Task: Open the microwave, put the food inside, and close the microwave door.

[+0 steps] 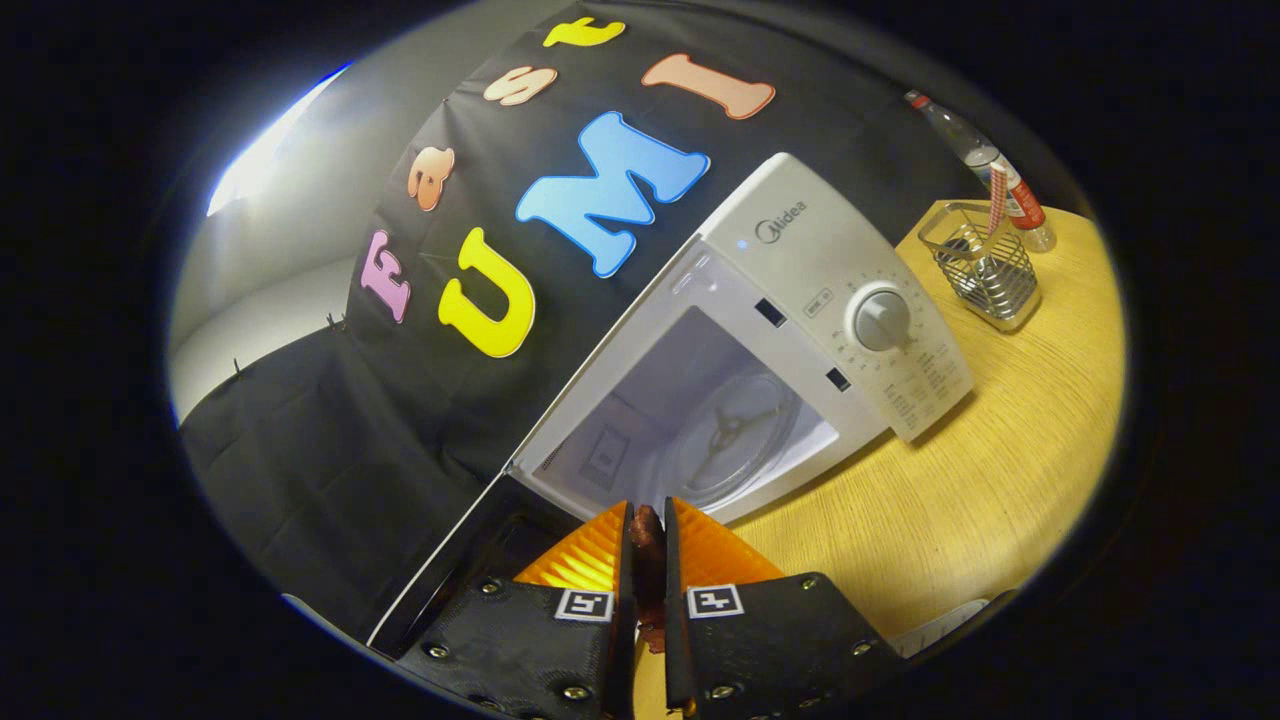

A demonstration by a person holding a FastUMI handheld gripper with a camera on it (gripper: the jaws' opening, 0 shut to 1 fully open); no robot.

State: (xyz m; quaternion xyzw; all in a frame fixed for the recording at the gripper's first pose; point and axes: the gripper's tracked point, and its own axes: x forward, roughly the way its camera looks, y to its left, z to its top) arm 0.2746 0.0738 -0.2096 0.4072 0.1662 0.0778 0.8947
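The microwave point(760, 340) stands on the wooden table point(1000, 480) with its door point(450, 580) swung wide open, so the opening step looks done and the step in hand is putting the food inside. The gripper point(648, 530) hangs just in front of the open cavity, its fingers drawn nearly together with only a thin gap between them, and a slim dark brown piece of food point(646, 535) is pinched in that gap, both fingers pressing on it. Beyond the fingertips lies the glass turntable point(740, 435), bare. The next move, by the look of it, calls for carrying the food forward past the lower edge of the opening, setting it down on the turntable and spreading the fingers, then drawing back clear of the door before swinging it closed. A wire basket point(985, 265) and a bottle point(985, 165) stand well apart, past the microwave.
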